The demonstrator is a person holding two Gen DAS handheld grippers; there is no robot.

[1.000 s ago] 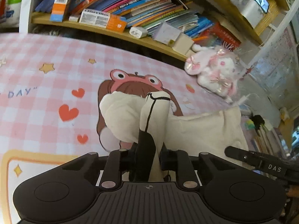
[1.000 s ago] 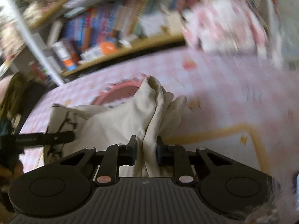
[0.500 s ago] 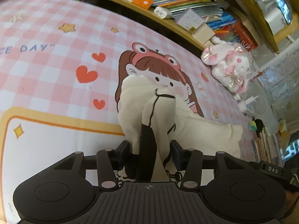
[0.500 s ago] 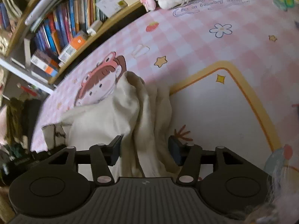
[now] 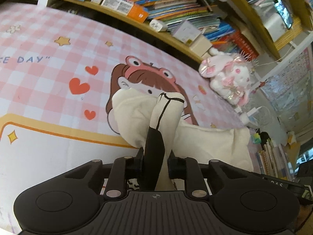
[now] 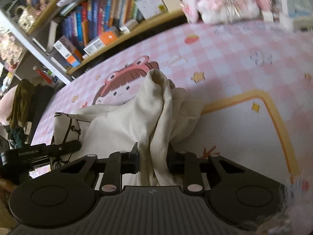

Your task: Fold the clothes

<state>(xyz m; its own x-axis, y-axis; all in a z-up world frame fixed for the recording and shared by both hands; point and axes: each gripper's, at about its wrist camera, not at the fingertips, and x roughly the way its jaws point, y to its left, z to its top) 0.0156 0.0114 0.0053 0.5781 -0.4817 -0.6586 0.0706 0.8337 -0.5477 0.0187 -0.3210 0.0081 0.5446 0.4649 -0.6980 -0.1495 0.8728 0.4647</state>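
Left hand-held gripper [image 5: 155,157] clamped tight on a bunched corner of the cream garment [image 5: 205,143], the bit with the black line print and a dark patch running down between the jaws. Rest of the cloth draped out to the right over the pink checked bedspread [image 5: 43,82], right on top of the frog-hat girl print. Over on the other side, right hand-held gripper [image 6: 152,159] pinched on another gathered corner, folds standing up in a peak, cloth sagging between the two grips. Looks like a two-corner hold, so probably mid-fold or mid-spread, hard to call which. To do it well: keep both grips at the same height, pull apart just enough to take out the sag so the edge goes straight, then lay it down flat rather than dropping it. Worth watching the thick wads in the jaws, could slip unevenly. Plush bunny [image 5: 228,80] and bookshelf [image 5: 176,15] well clear.
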